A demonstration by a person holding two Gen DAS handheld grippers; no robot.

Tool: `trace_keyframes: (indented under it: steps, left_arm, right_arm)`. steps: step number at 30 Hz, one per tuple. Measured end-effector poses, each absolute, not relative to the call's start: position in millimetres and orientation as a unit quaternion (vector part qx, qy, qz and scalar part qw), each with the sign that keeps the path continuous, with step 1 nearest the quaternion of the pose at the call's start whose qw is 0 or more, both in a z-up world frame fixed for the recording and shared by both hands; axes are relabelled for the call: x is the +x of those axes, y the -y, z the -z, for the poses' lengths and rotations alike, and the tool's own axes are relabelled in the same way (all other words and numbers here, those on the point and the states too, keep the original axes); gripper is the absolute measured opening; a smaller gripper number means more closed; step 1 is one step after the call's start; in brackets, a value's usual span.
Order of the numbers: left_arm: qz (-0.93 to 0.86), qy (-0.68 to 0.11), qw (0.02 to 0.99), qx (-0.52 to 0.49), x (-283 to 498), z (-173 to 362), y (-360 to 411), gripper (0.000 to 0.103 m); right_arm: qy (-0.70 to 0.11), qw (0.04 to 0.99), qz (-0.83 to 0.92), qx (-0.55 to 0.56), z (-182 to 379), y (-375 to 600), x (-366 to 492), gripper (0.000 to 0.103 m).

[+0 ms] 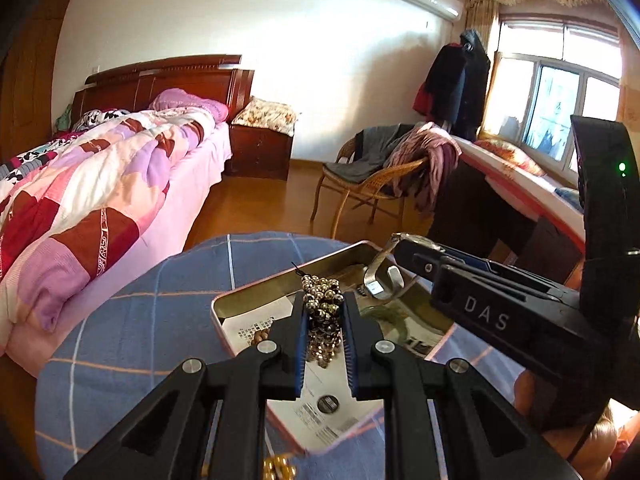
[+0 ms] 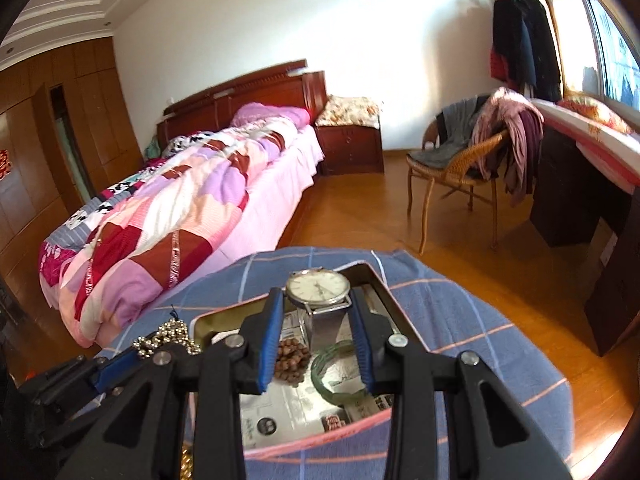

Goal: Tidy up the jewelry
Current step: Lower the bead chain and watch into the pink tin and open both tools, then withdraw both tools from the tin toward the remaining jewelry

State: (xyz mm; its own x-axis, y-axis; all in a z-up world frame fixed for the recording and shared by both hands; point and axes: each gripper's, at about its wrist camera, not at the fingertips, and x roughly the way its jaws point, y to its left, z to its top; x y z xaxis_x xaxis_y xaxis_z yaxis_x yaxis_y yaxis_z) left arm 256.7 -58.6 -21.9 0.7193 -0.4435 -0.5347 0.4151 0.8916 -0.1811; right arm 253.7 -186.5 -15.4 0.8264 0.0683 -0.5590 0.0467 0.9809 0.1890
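An open pink-rimmed tin box (image 1: 224, 312) (image 2: 376, 276) lies on a blue checked cloth. My left gripper (image 1: 323, 308) is shut on a bunch of gold and dark beads (image 1: 325, 304) above the box; the beads also show in the right wrist view (image 2: 168, 338). My right gripper (image 2: 318, 300) is shut on a silver wristwatch (image 2: 317, 286) over the box's far end; the watch band hangs down in the left wrist view (image 1: 380, 276). In the box lie a brown bead bracelet (image 2: 291, 362) and a green bangle (image 2: 332, 376).
The blue cloth (image 2: 460, 320) covers a small round table. A gold bead piece (image 1: 278, 468) lies on it near the front edge. A bed (image 2: 180, 200) stands to the left, a wicker chair (image 2: 456, 176) with clothes and a desk (image 2: 580, 184) to the right.
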Motion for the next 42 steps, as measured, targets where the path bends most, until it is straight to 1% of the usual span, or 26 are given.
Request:
trace_keyframes:
  steps: [5, 15, 17, 18, 19, 20, 21, 22, 23, 25, 29, 42]
  left_arm:
    - [0.221, -0.315, 0.923, -0.023, 273, 40, 66, 0.015]
    - [0.193, -0.345, 0.918, -0.014, 290, 62, 79, 0.015]
    - [0.179, -0.347, 0.921, -0.004, 290, 65, 82, 0.016]
    - [0.174, -0.349, 0.921, -0.001, 291, 66, 82, 0.017]
    - [0.168, -0.353, 0.92, -0.001, 292, 67, 82, 0.024]
    - [0.162, -0.359, 0.919, -0.005, 293, 68, 82, 0.038]
    - [0.158, -0.363, 0.918, -0.013, 293, 66, 79, 0.045]
    - [0.156, -0.361, 0.919, -0.021, 292, 62, 77, 0.057]
    - [0.154, -0.353, 0.922, -0.026, 289, 58, 75, 0.065]
    - [0.145, -0.339, 0.929, -0.021, 283, 49, 74, 0.069]
    - [0.135, -0.329, 0.935, -0.003, 273, 38, 70, 0.07]
    - [0.103, -0.325, 0.94, -0.018, 219, 24, 36, 0.07]
  right_arm:
    - [-0.32, 0.943, 0.002, 0.094, 36, 188, 269, 0.036]
    - [-0.337, 0.937, 0.008, 0.09, 50, 197, 279, 0.037]
    - [-0.335, 0.937, 0.007, 0.096, 51, 199, 279, 0.038]
    - [-0.333, 0.938, 0.009, 0.098, 50, 199, 280, 0.045]
    - [-0.33, 0.939, 0.012, 0.1, 48, 200, 278, 0.059]
    - [-0.324, 0.941, 0.015, 0.101, 46, 201, 276, 0.066]
    - [-0.318, 0.943, 0.019, 0.1, 43, 202, 275, 0.074]
    - [-0.311, 0.945, 0.022, 0.096, 39, 202, 272, 0.074]
    - [-0.31, 0.946, 0.023, 0.092, 37, 201, 271, 0.074]
    - [-0.309, 0.947, 0.03, 0.083, 32, 198, 269, 0.074]
    - [-0.308, 0.947, 0.04, 0.079, 24, 195, 258, 0.074]
    - [-0.308, 0.948, 0.053, 0.062, 6, 176, 203, 0.076]
